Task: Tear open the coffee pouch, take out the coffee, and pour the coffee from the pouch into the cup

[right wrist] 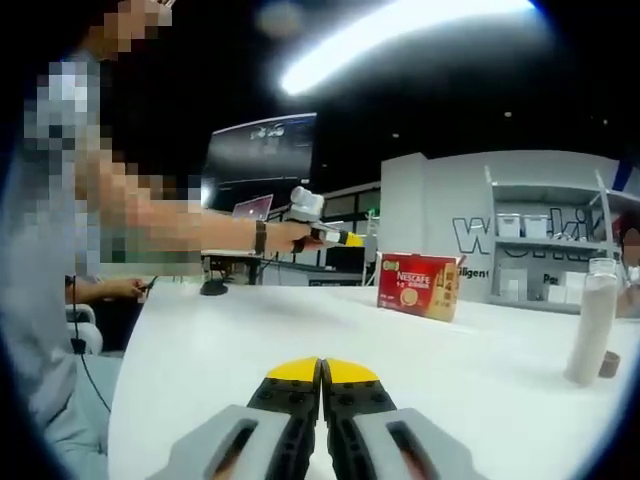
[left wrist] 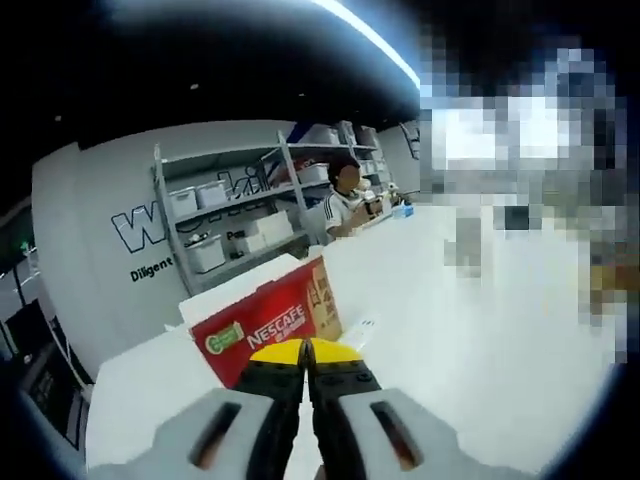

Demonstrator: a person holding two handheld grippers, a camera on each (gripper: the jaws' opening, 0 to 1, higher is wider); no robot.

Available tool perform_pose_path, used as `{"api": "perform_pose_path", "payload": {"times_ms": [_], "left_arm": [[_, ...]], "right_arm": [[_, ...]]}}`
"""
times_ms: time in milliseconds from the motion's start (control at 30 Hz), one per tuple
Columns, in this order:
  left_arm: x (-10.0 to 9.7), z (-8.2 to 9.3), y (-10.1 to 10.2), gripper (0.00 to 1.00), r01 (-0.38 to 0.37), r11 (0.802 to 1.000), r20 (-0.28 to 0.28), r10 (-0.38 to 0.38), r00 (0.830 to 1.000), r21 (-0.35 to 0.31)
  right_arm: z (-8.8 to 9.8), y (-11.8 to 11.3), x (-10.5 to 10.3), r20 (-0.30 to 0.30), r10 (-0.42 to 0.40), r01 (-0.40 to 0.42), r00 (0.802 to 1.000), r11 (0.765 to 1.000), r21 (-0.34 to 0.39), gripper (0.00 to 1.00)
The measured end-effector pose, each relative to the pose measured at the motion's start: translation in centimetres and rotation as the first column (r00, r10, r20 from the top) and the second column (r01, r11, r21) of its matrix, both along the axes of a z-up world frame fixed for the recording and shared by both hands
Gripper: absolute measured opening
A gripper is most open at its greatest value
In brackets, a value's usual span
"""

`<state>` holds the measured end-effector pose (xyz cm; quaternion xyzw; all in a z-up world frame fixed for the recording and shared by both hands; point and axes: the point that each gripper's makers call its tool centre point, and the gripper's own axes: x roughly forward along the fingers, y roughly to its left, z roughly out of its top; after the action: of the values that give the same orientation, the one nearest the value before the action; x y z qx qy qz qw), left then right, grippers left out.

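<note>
A red Nescafe coffee box (left wrist: 268, 327) stands on the white table (left wrist: 470, 340) just beyond my left gripper (left wrist: 305, 352), whose yellow-tipped jaws are shut with nothing between them. A small pale packet (left wrist: 360, 330) lies beside the box; I cannot tell what it is. In the right gripper view the same box (right wrist: 418, 286) sits mid-table, well ahead of my right gripper (right wrist: 322, 372), also shut and empty, low over the table. A tall, pale translucent cup (right wrist: 592, 322) stands at the right. A person's hand holds the left gripper (right wrist: 345, 238) raised to the left of the box.
A small brown object (right wrist: 609, 364) lies by the cup's base. Grey shelves (left wrist: 230, 215) with white bins line the far wall. A seated person (left wrist: 345, 200) is at the table's far end. A dark monitor (right wrist: 262, 152) and a laptop (right wrist: 252, 208) stand on a desk behind.
</note>
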<state>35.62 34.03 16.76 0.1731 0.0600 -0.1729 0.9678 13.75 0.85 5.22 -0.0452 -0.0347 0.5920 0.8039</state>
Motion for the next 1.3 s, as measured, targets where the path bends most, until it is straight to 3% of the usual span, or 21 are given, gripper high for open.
{"api": "perform_pose_path", "payload": {"times_ms": [133,300,333,500,600,667,867,933,967,1067,1133,1300], "left_arm": [[1.5,-0.2,0.0,0.05,0.003,0.999,-0.011,-0.002,1.000,0.039],[3.8,-0.1,0.6,0.07,0.015,0.991,-0.017,-0.013,1.000,0.136],[4.4,0.2,0.8,0.08,0.017,0.982,0.000,-0.017,1.000,0.191],[5.8,0.0,1.2,0.16,0.023,0.951,-0.017,-0.018,1.000,0.308],[6.9,-0.1,1.6,0.19,0.014,0.937,-0.026,-0.006,1.000,0.348],[7.7,-0.2,2.1,0.25,0.003,0.920,-0.031,0.010,0.999,0.391],[10.2,-0.6,2.9,0.42,-0.003,0.899,-0.077,0.041,0.996,0.439],[10.7,-1.0,3.5,0.49,-0.001,0.888,-0.115,0.061,0.991,0.460],[10.8,-1.1,3.6,0.50,0.001,0.884,-0.121,0.063,0.991,0.468],[11.4,-1.7,4.7,0.50,0.017,0.841,-0.169,0.089,0.982,0.540],[11.8,-1.9,4.6,0.51,0.048,0.840,-0.194,0.069,0.978,0.540],[12.6,-2.7,4.9,0.50,0.071,0.813,-0.238,0.084,0.968,0.578]], "right_arm": [[0.1,0.1,-0.1,0.002,-0.001,0.001,1.000,1.000,0.002,0.02],[0.1,0.2,-0.2,0.003,0.001,-0.001,1.000,1.000,0.003,0.02],[0.2,0.2,-0.3,0.003,0.001,-0.001,1.000,1.000,0.003,0.02],[0.3,0.2,-0.3,0.002,0.001,-0.001,1.000,1.000,0.010,0.02],[0.4,0.2,-0.4,0.002,0.002,-0.002,1.000,1.000,0.013,0.02],[0.4,0.2,-0.5,0.003,0.002,-0.002,1.000,1.000,0.016,0.02],[0.7,0.1,-0.5,0.005,0.000,0.000,1.000,1.000,0.027,0.02],[0.8,0.1,-0.5,0.004,-0.002,0.002,1.000,0.999,0.033,0.02],[0.8,0.1,-0.5,0.004,-0.003,0.002,1.000,0.999,0.034,0.02],[0.8,0.1,-0.6,0.004,-0.001,0.001,1.000,0.999,0.033,0.02],[0.7,0.1,-0.7,0.005,0.000,0.000,1.000,1.000,0.029,0.02],[0.8,0.1,-0.7,0.004,-0.003,0.003,1.000,0.999,0.032,0.02]]}}
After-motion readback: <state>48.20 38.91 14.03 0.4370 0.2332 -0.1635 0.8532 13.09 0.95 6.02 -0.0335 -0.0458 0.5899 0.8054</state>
